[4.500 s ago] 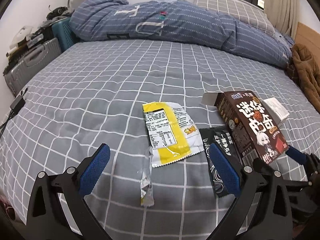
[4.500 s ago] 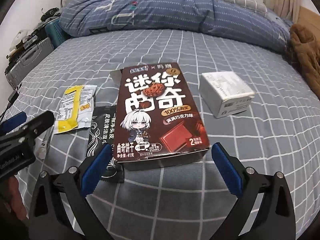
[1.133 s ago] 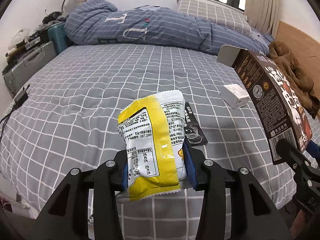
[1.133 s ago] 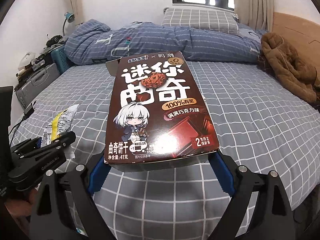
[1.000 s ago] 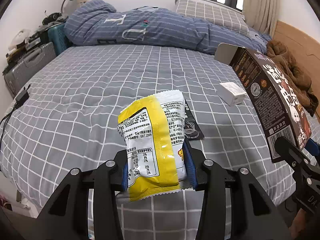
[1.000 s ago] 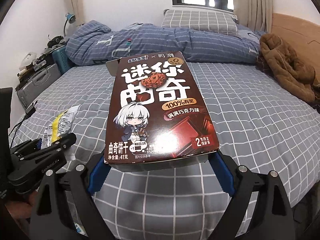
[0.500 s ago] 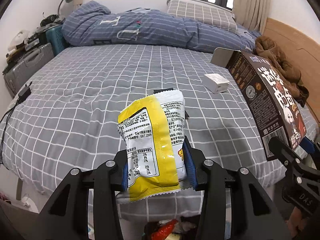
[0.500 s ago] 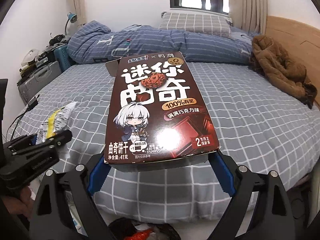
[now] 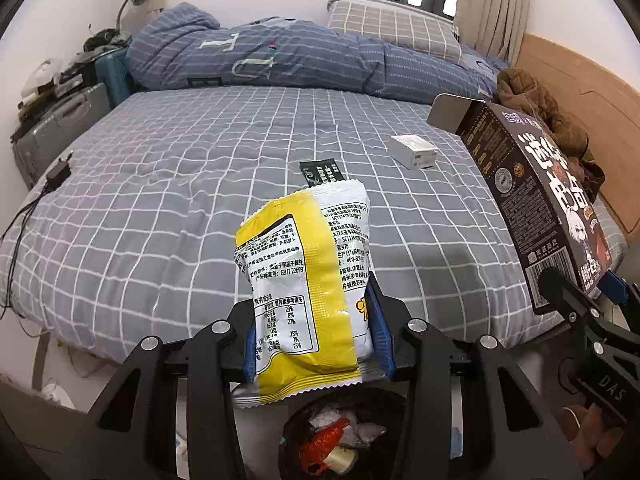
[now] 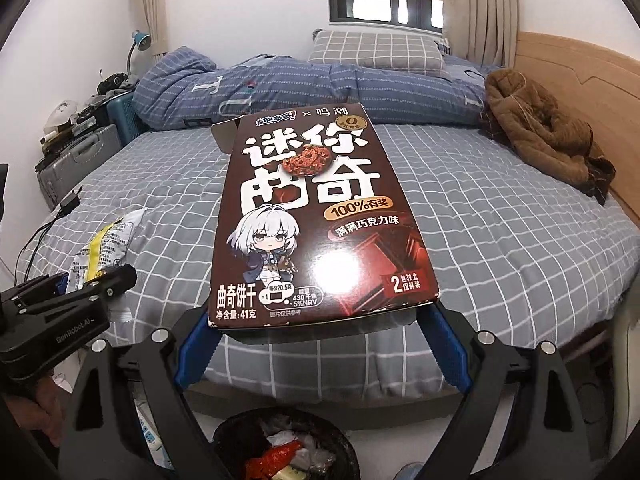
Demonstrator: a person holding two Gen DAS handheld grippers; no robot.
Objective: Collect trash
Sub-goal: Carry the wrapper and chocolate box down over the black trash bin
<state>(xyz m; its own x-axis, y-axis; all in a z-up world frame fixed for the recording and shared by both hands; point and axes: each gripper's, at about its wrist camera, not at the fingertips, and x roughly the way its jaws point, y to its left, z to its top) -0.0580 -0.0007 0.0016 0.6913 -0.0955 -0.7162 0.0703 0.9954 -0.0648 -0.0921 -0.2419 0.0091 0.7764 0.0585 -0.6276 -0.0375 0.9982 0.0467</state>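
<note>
My left gripper is shut on a yellow and white snack wrapper, which stands upright between the blue pads. My right gripper is shut on a brown cookie box, held flat by its near end with its far flap open. Both hang past the bed's near edge, above a black trash bin holding crumpled wrappers; the same bin shows below the box. A black sachet and a small white box lie on the grey checked bed.
A rolled blue duvet and a pillow lie at the bed's far end. A brown coat lies by the wooden headboard on the right. Suitcases stand left of the bed, and a charger with its cable lies at the left edge.
Both grippers have drawn back from the bed with their loads. The bed's near edge and the trash bin below have come into view.
</note>
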